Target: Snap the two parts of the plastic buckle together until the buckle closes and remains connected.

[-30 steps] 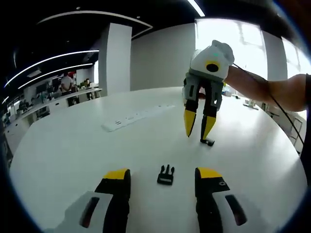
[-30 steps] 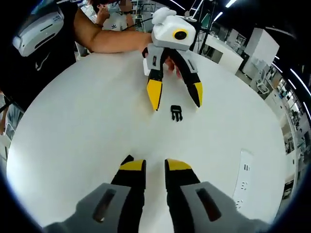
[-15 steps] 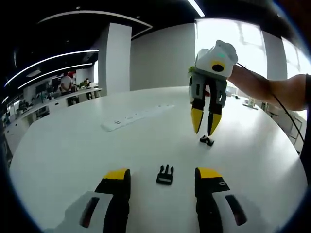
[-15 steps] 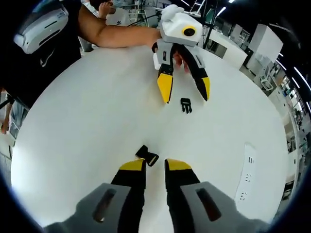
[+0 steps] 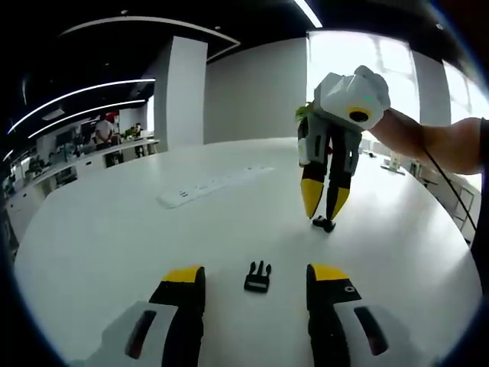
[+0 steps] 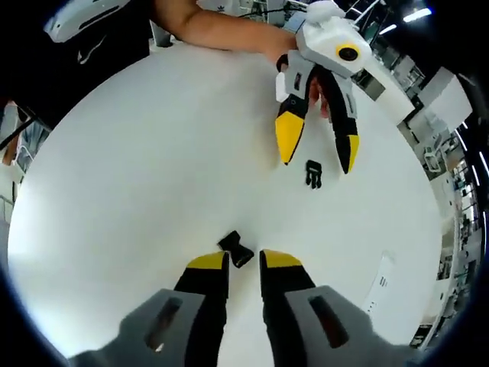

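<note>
Two black buckle halves lie apart on the white round table (image 5: 114,229). The pronged half (image 5: 258,277) rests between the wide-apart jaws of my left gripper (image 5: 256,275), touching neither. In the right gripper view the same half (image 6: 314,173) lies under the left gripper (image 6: 319,149), which is open. The socket half (image 6: 237,248) lies just ahead of my right gripper (image 6: 244,261), whose jaws stand a narrow gap apart with nothing in them. In the left gripper view the right gripper (image 5: 322,205) points down over the socket half (image 5: 324,224).
A white power strip (image 5: 210,186) lies on the table's far side and also appears as the power strip (image 6: 380,287) in the right gripper view. A person's forearm (image 5: 428,141) holds the right gripper. Office desks with people (image 5: 92,149) stand beyond the table edge.
The right gripper has shifted so that the socket half now shows just ahead of its tips. The left gripper and the pronged half have stayed put.
</note>
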{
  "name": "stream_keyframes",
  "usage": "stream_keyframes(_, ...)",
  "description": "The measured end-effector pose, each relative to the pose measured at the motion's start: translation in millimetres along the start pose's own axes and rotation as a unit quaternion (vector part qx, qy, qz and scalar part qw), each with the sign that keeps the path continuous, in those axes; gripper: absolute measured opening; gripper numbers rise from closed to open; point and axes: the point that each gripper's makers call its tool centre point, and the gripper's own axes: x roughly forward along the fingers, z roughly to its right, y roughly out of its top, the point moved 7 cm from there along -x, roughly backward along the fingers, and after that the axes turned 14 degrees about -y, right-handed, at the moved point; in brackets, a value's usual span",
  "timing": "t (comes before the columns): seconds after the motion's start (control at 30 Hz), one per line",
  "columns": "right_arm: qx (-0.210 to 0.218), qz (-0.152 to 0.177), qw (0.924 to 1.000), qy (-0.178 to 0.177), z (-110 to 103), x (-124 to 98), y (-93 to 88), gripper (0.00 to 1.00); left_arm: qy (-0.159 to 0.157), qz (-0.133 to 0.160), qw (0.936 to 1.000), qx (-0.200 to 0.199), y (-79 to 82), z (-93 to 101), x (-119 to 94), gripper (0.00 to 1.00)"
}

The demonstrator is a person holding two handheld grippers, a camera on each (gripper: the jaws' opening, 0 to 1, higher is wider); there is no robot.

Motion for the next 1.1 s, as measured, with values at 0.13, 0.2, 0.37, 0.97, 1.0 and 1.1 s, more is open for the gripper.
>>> stream_keyframes(0.13, -0.008, -0.004, 0.9999, 0.01, 3.1, 2.1, 2.8, 0.15, 0.0, 0.001, 1.0, 0.0, 0.3, -0.7, -1.4, 0.53)
stream_keyframes(0.2, -0.01, -0.005, 0.9997, 0.021, 0.9, 2.5, 4.6, 0.15, 0.001, 0.001, 1.0, 0.0, 0.2, -1.0, -2.0, 0.53)
stream_keyframes(0.37, -0.007, -0.009, 0.9995, 0.029, -0.6, 5.8, 4.4, 0.13, 0.0, 0.004, 1.0, -0.001, 1.1, -2.9, -3.7, 0.53)
stream_keyframes(0.97, 0.082, 0.013, 0.9965, 0.013, -1.9, 2.0, -7.8, 0.13, 0.0, 0.002, 1.0, -0.001, -1.0, -1.9, -2.8, 0.53)
stream_keyframes(1.0, 0.084, 0.014, 0.9963, 0.013, -2.3, 2.2, -8.1, 0.13, 0.0, 0.002, 1.0, -0.001, -0.9, -1.5, -2.7, 0.53)
stream_keyframes(1.1, 0.095, 0.017, 0.9952, 0.013, -5.4, 2.8, -8.8, 0.13, -0.001, 0.003, 1.0, -0.001, -1.0, -0.4, -1.9, 0.53)
